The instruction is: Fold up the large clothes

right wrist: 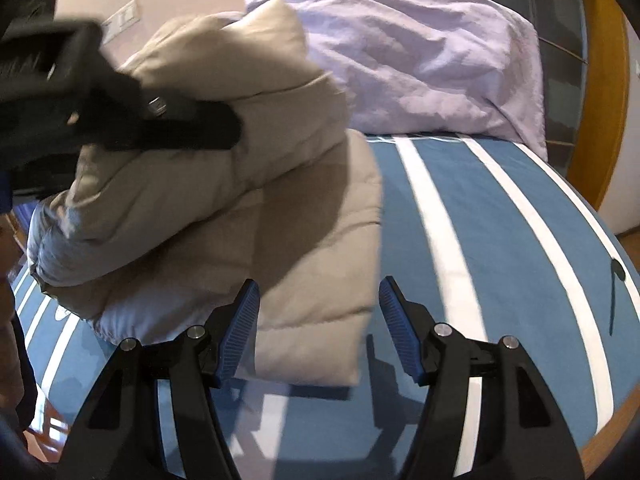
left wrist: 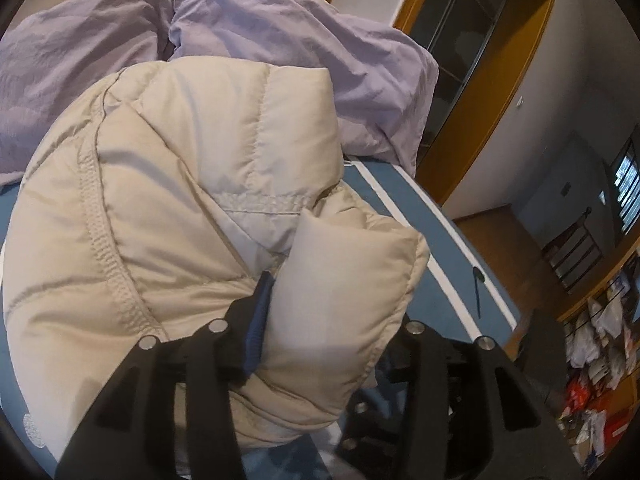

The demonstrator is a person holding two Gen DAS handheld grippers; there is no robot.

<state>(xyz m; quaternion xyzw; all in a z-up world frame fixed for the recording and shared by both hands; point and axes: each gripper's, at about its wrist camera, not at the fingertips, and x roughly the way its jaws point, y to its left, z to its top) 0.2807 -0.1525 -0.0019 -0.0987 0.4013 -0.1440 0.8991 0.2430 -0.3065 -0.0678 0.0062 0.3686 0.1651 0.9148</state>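
Left wrist view: the left gripper (left wrist: 320, 300) sits low in frame with a puffy fold of the beige padded jacket (left wrist: 168, 208) between its jaws. One blue pad (left wrist: 258, 320) shows against the fabric on the left; the other is hidden behind the bulge. The jaws stand partly apart with the fold filling the gap. Whether the pads press on it cannot be told, since the far side is covered. The jacket is bundled, doubled over itself, on the blue striped bed cover (left wrist: 432, 216), probably because a folded half was carried across. Behind it lie crumpled lilac pillows (left wrist: 304, 40) at the head of the bed. A wooden door frame (left wrist: 500, 92) stands beyond the bed edge.

Right wrist view: the right gripper (right wrist: 318, 320) hovers over the bed with its jaws well apart and nothing between them, both blue pads (right wrist: 240, 332) bare. Its tips sit just above the jacket's lower flat panel (right wrist: 312, 264), near the corner. Likely it waits to pin or smooth that layer. The left gripper reaches in from the upper left, its black finger lying on the raised bundle, so the top half sits heaped and tilted over the flat half. The bed cover's white stripes run clear on the right. The fold looks partway done; the top layer is not yet flat.
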